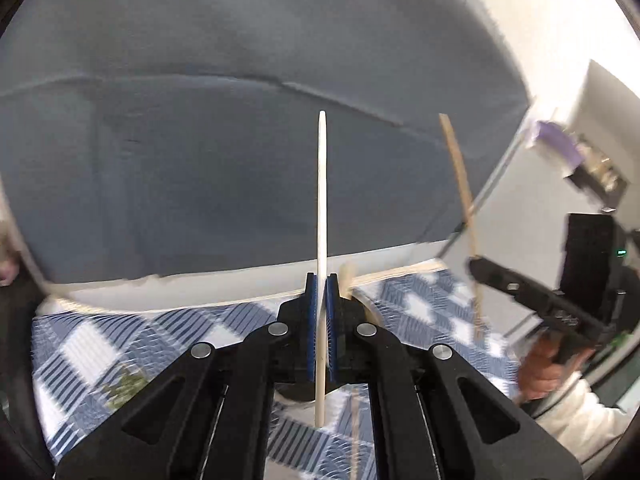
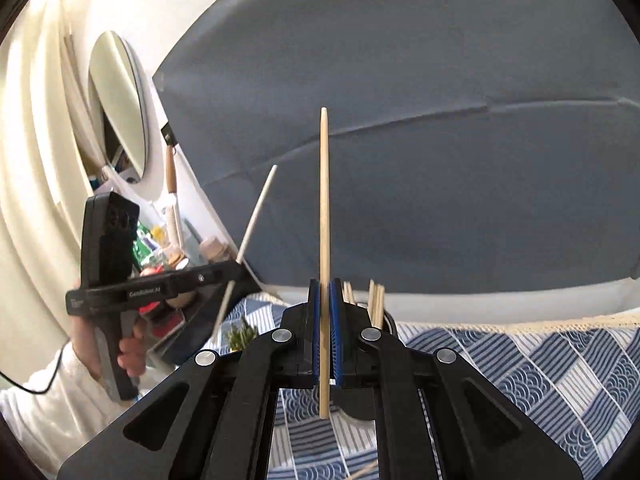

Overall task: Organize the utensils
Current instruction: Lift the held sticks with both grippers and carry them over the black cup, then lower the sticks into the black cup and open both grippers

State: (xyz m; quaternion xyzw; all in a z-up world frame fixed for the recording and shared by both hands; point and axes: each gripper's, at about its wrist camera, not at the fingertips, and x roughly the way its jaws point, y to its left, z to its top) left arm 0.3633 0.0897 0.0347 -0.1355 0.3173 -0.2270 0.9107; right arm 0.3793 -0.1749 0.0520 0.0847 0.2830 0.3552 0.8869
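Above the surface (image 2: 560, 368) I hold each tool clamped on one stick: left tool (image 1: 322, 320) on the white chopstick (image 1: 322, 200), right tool (image 2: 325, 328) on the wooden chopstick (image 2: 324, 220). Either could pivot or slip (thin, pinched low) if I swing too fast.

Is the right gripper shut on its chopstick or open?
Shut: the right gripper clamps the wooden chopstick between its blue pads, the stick standing upright through them.

The left gripper (image 1: 322, 312) holds a white chopstick (image 1: 322, 200) upright between its pads, above the patterned tablecloth (image 1: 92, 344). To its right, the right gripper (image 2: 325, 320) holds a wooden chopstick (image 2: 324, 220) upright in the same way. Just behind the right gripper's fingers, more chopsticks (image 2: 376, 300) stand in what seems to be a holder (image 2: 390, 322) on the cloth. A small plant (image 2: 240, 336) sits to the left. A backdrop (image 2: 440, 140) rises behind the table's far edge.
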